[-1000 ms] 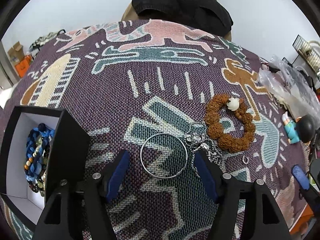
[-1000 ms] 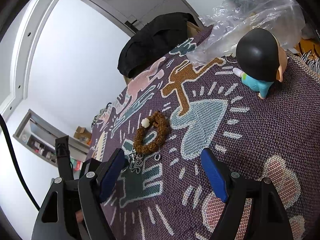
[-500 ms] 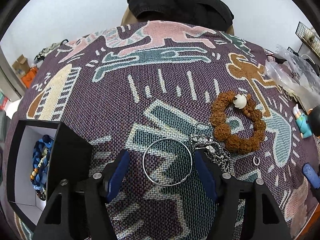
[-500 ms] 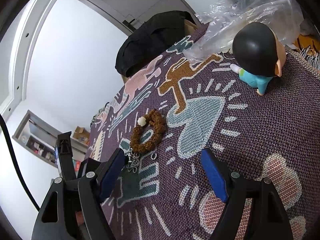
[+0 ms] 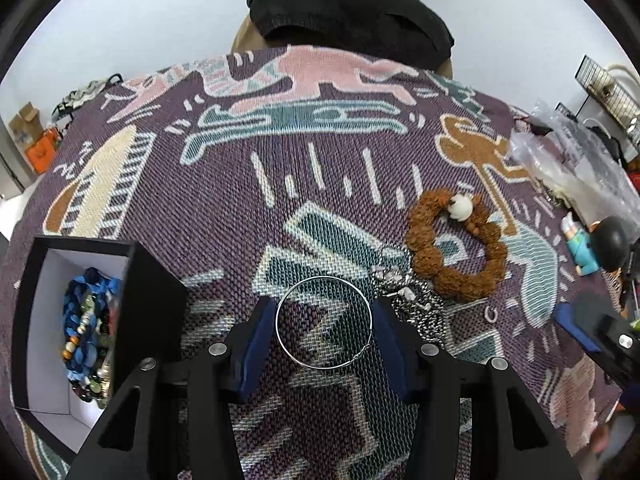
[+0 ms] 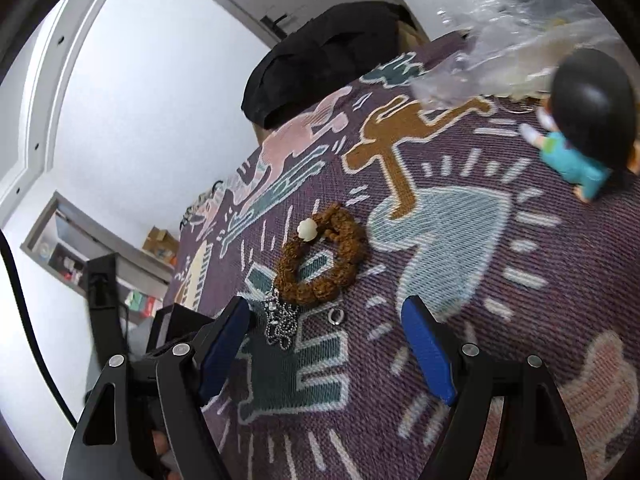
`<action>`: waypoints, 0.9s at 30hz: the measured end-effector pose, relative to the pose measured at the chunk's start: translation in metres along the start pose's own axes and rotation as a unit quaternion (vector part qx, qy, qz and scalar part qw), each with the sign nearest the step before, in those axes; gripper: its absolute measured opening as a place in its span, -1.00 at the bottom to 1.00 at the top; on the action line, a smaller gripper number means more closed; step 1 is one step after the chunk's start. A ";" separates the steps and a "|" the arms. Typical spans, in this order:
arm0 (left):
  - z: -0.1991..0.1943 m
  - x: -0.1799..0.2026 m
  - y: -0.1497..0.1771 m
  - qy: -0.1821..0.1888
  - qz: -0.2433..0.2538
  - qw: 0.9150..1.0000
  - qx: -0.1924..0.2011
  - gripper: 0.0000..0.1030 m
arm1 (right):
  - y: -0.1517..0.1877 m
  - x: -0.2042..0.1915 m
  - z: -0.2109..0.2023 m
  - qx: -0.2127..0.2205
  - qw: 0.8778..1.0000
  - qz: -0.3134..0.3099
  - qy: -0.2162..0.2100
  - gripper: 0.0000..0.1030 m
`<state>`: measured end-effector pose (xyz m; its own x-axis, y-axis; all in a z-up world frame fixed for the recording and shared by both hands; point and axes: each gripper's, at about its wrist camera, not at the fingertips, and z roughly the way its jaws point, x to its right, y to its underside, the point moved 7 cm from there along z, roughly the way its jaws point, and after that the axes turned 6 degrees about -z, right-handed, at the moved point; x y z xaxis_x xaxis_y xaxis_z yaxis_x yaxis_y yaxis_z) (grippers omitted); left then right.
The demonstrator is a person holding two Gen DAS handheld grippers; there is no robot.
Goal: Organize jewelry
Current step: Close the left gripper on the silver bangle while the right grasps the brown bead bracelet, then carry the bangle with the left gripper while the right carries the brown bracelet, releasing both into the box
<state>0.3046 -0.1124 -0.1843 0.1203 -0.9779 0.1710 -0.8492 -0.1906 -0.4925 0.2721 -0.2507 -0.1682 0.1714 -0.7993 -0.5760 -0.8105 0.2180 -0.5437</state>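
A thin silver hoop [image 5: 324, 277] lies flat on the patterned purple cloth [image 5: 200, 208]. My left gripper [image 5: 323, 332] straddles it, jaws closing, the blue pads [image 5: 258, 336] touching its two sides. Just right of it lie a silver chain heap [image 5: 420, 312], a brown bead bracelet [image 5: 420, 236] with one white bead, and a small ring [image 5: 491, 314]. In the right wrist view, my right gripper [image 6: 326, 344] hangs open above the cloth. The chain heap [image 6: 280, 320] and small ring [image 6: 336, 315] lie just past its fingertips, the bracelet [image 6: 348, 240] beyond them.
An open black box [image 5: 152, 304] with a white inside holds blue and mixed beads [image 5: 88, 332] at the left. A black-haired figurine [image 6: 580, 128] and crumpled clear plastic [image 6: 500, 40] sit at the right. A black garment [image 5: 348, 16] lies past the far edge.
The left jaws have narrowed from well apart to the hoop's sides. The right gripper has shifted a little toward the bracelet and chain, still open.
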 end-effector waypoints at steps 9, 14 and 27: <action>-0.035 -0.005 -0.016 0.020 -0.007 0.999 0.036 0.01 | -0.012 -0.003 0.028 -0.027 0.998 -0.027 0.048 0.49; -0.051 -0.015 -0.024 0.029 -0.016 0.998 0.053 0.01 | -0.018 -0.001 0.047 -0.048 0.993 -0.049 0.093 0.07; -0.083 -0.076 -0.038 0.035 -0.054 0.994 0.085 0.01 | -0.030 -0.016 0.060 -0.042 0.980 -0.112 0.158 -0.61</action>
<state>0.2852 -0.0237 -0.1082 0.1646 -0.9439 0.2864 -0.7340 -0.3111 -0.6037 0.3274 -0.2107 -0.1791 0.1798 -0.9581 -0.2230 -0.8175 -0.0194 -0.5756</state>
